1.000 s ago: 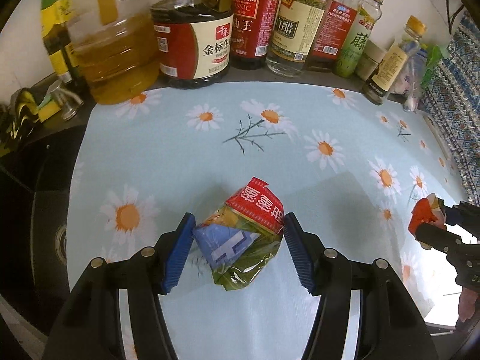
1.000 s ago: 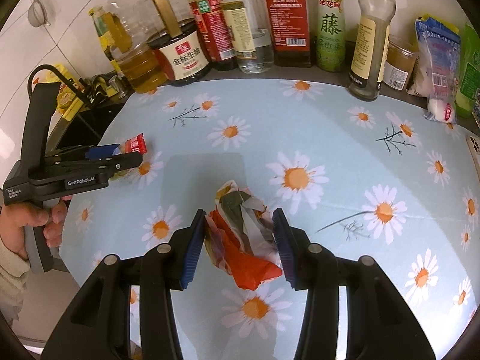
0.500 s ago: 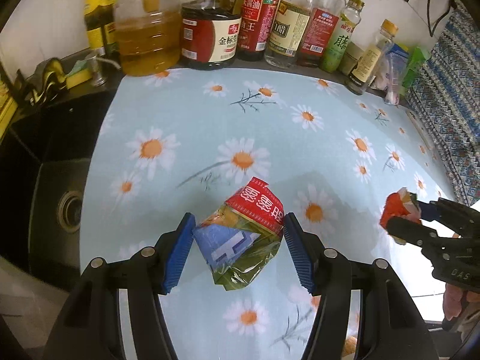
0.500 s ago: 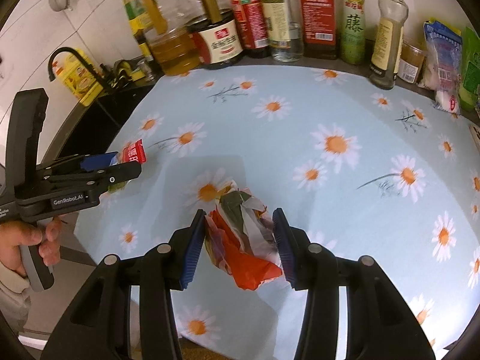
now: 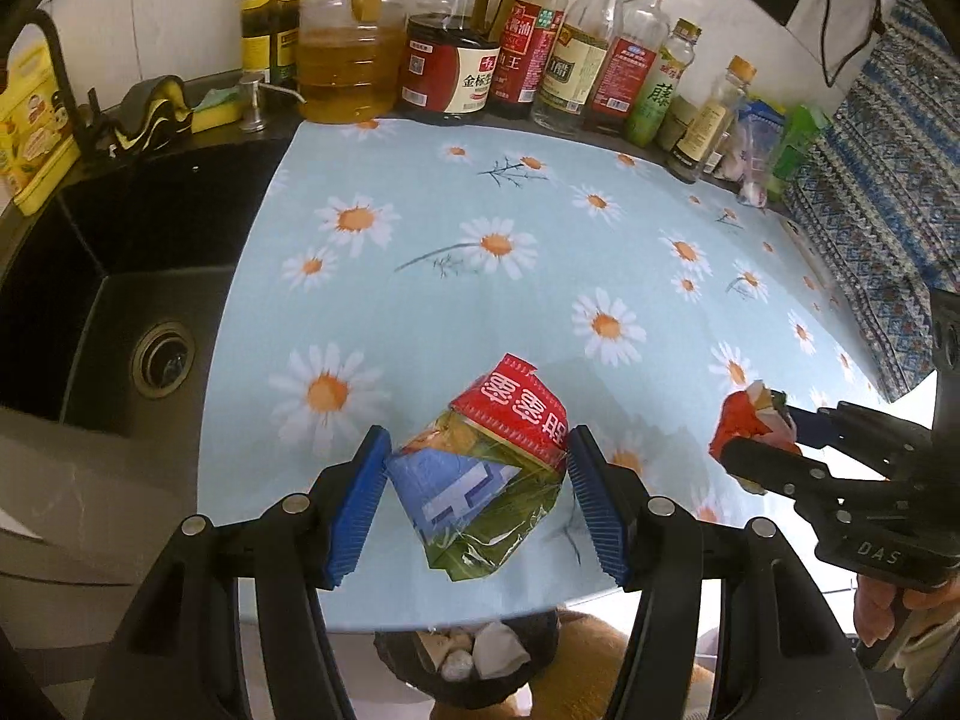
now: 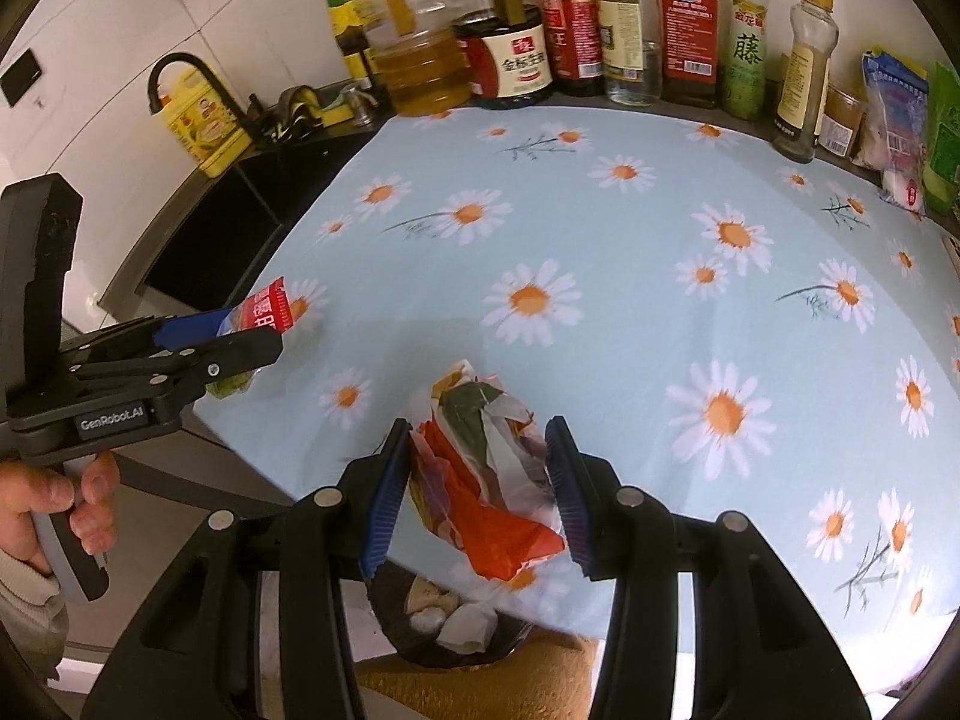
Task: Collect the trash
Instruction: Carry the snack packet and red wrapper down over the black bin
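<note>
**Both grippers loaded, held over the table's near edge**

Left gripper [image 5: 477,495]: blue pads pinching a crumpled wrapper [image 5: 486,468], red-topped with blue and green film, lifted off the daisy-print tablecloth [image 5: 540,276] just inside the near edge. Right gripper [image 6: 480,483]: pads pressed onto a wad of orange, white and green wrappers [image 6: 486,474], likewise lifted above the near edge. Below that edge, between the two grippers, a dark trash bin [image 6: 444,624] with pale scraps inside, partly hidden by the fingers. Along the far edge, a row of sauce and oil bottles [image 5: 540,60]. Off the left edge, a black sink [image 5: 114,300] with its drain showing.
</note>
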### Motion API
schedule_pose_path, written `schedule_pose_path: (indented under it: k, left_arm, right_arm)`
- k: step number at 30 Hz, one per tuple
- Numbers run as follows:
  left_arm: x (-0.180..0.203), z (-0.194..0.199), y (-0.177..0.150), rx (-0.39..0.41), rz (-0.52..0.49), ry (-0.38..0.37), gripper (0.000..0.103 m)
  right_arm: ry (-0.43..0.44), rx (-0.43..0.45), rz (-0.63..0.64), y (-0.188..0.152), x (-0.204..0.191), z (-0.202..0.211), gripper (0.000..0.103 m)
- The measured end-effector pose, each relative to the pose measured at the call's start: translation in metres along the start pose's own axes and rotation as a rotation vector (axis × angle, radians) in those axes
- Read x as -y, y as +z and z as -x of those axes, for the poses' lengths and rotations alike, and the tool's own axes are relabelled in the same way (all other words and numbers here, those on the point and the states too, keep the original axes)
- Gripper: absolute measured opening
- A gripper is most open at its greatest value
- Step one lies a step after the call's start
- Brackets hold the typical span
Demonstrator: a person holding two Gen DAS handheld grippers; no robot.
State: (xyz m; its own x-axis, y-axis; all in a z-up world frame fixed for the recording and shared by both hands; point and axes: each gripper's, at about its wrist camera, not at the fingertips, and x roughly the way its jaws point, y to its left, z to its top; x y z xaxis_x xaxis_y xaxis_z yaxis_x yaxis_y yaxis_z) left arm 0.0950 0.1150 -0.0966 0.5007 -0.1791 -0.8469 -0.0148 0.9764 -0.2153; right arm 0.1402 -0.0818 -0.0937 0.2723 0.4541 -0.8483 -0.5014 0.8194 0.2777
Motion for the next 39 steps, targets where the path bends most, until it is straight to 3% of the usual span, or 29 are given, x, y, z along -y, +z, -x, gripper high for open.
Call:
schedule_pose_path:
  k: [10, 19, 39]
  left_arm:
    - [-0.002, 0.029, -0.044, 0.014, 0.014, -0.026, 0.059]
    - [-0.005, 0.033, -0.085, -0.031, 0.033, -0.055, 0.059]
    - [-0.014, -0.001, -0.153, -0.181, 0.08, -0.071, 0.059]
  right_arm:
    - [0.014, -0.008, 0.003, -0.034, -0.032, 0.008, 0.046]
    - [0.024, -0.051, 0.005, -0.068, -0.053, 0.003, 0.047]
    - [0.033, -0.198, -0.012, -0.126, -0.061, -0.036, 0.047]
